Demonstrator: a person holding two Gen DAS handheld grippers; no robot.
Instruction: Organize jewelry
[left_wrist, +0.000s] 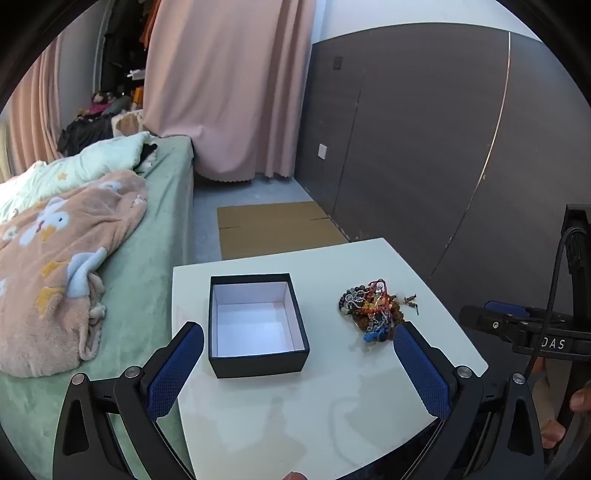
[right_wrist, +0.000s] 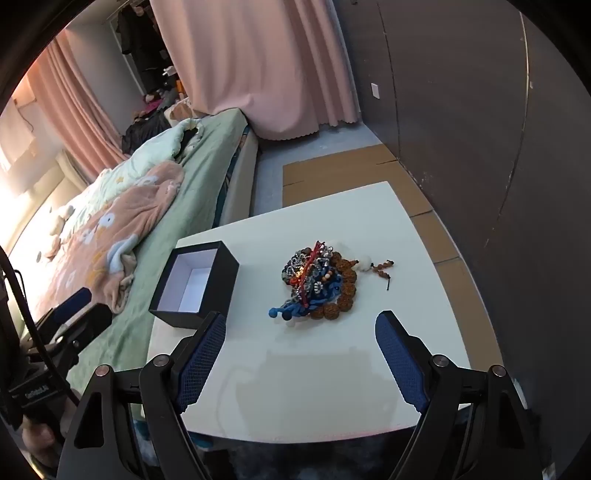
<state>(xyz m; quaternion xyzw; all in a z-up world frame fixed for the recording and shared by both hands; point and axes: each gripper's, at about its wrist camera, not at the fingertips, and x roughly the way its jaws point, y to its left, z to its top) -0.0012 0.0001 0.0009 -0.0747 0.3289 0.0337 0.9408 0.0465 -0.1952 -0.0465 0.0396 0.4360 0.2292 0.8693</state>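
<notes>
Jewelry pile (right_wrist: 319, 282) tangled, light, slippery beads; box (left_wrist: 256, 325) empty. Both my grippers, left (left_wrist: 297, 363) and right (right_wrist: 301, 349), wide open, holding nothing. Pinch brown bead loop (right_wrist: 345, 291).

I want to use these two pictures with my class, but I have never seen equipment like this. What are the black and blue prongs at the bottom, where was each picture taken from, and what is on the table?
There is no robot here. A person holds a two-finger gripper in each hand, and a wide-angle camera on each gripper looks forward along its fingers. One picture comes from the left gripper, the other from the right gripper. The prongs are the gripper fingers with blue padded faces. Both grippers are open and hold nothing.

On the white table sits an open black box, white inside and empty. Beside it, apart from it, lies a tangled pile of jewelry: beaded bracelets, chains and cords. A bed stands next to the table.
</notes>
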